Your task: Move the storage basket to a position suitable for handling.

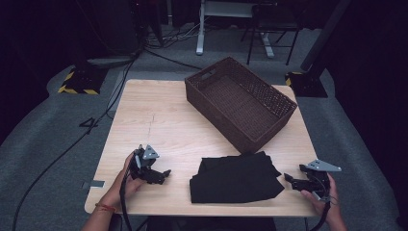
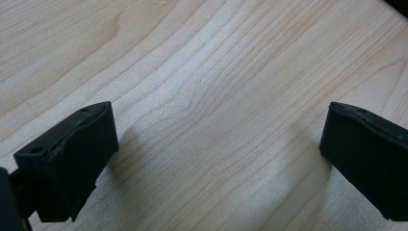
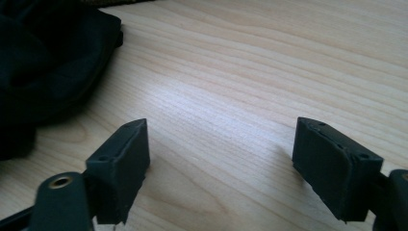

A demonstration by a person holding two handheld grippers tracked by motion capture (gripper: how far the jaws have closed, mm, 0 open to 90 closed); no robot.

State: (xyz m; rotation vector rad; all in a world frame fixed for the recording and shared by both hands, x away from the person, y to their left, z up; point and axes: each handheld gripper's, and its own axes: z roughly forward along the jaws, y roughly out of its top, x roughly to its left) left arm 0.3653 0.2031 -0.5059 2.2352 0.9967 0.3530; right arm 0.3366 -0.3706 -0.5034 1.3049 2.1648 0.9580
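Two claws, left [image 1: 166, 172] and right [image 1: 287, 178], jaws apart, flanking dark, perhaps folded cloth [image 1: 235, 178].

The folded cloth [image 1: 235, 177] lies on the table [image 1: 159, 125] between the two sets of jaws, nearer the right gripper [image 1: 294, 180] than the left gripper [image 1: 163, 175]. The basket [image 1: 239, 102] stands beyond the cloth, well ahead of both.

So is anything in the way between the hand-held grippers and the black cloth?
Nothing visible. The black cloth lies between them near the table's front edge, with bare wood from the left hand-held gripper and the right hand-held gripper to it. Both stand open, holding nothing.
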